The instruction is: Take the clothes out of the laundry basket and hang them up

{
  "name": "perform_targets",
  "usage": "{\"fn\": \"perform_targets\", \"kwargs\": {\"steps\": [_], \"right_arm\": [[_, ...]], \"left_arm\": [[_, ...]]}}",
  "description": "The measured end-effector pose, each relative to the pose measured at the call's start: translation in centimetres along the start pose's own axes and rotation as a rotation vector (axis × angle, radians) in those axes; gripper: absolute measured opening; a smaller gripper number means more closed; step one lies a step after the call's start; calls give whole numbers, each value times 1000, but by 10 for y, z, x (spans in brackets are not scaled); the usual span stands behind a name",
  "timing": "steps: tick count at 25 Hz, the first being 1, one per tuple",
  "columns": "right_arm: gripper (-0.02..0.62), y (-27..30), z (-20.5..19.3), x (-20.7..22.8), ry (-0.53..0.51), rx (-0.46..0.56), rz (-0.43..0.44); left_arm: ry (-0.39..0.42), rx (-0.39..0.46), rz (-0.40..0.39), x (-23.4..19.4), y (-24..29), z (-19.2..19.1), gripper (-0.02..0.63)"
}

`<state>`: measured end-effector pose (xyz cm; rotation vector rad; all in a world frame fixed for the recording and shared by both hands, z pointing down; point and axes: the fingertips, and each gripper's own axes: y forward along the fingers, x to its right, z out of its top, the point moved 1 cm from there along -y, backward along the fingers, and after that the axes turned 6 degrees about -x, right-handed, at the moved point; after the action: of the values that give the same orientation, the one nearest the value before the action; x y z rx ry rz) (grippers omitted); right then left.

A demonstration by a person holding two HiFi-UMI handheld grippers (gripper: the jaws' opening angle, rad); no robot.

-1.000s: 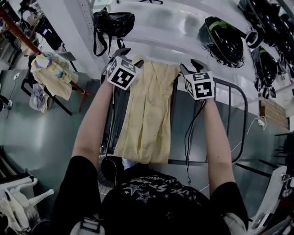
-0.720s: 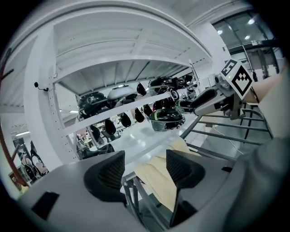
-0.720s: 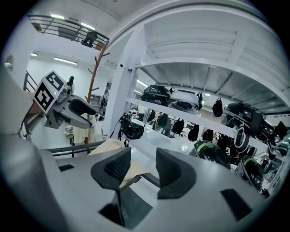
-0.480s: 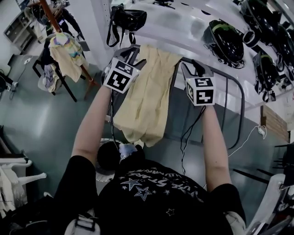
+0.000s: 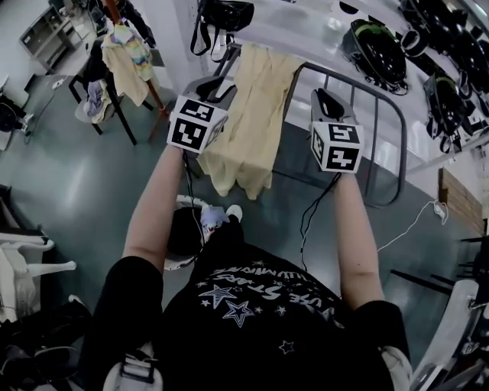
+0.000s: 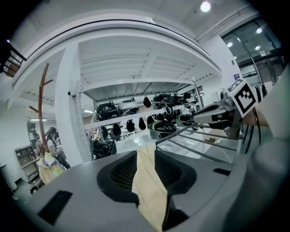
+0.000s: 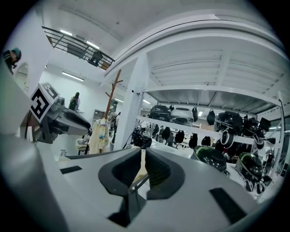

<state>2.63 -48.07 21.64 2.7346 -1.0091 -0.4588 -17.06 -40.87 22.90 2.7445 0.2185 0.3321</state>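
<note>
Nearest, by the person's feet: laundry basket (image 5: 176, 240) w/ a few clothes (image 5: 213, 217) in it, so the task is prob. only part done.

Up from there, both grippers are held out toward the rack (image 5: 400, 149). The left gripper (image 6: 146, 154) has just been closing its jaws. Yellow cloth runs the full length btwn the pads, which reads as a pinch on the left edge of the yellow garment (image 5: 248, 122). The right gripper (image 7: 143, 156) has also just been closing. Its jaws are nearly pressed together w/ nothing in them; only a sliver of rail & cloth shows beyond the slit. It sits apart from the garment, to its right.

The garment is draped over the rack's top rail & hangs down the near side, bunched narrow.

Step in hand, as I judge it: tidying the drape.
- Draw the pinched edge sideways along the rail, not back toward the body, b/c a backward pull could drag it off.
- Keep both falls approx. even.
- The free gripper could pin the other edge.

In the way: rack bars just beside the right gripper, easy to knock.

Farther off:
- black bag (image 5: 223, 14) beyond the rack
- coat stand (image 5: 153, 95) w/ a patterned shirt (image 5: 128, 55), off left & well apart
- helmets (image 5: 374, 47) on shelves at the back

None of these blocks the reach.
</note>
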Motion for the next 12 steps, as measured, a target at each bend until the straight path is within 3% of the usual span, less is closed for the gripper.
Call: {"fn": "perform_targets", "kwargs": {"steps": [7, 12], "right_arm": [[12, -76, -37, -35, 62, 30, 66], [12, -101, -72, -51, 79, 28, 104]], "left_arm": [[-65, 6, 38, 47, -83, -49, 60], [-105, -38, 118, 62, -135, -97, 37]]}}
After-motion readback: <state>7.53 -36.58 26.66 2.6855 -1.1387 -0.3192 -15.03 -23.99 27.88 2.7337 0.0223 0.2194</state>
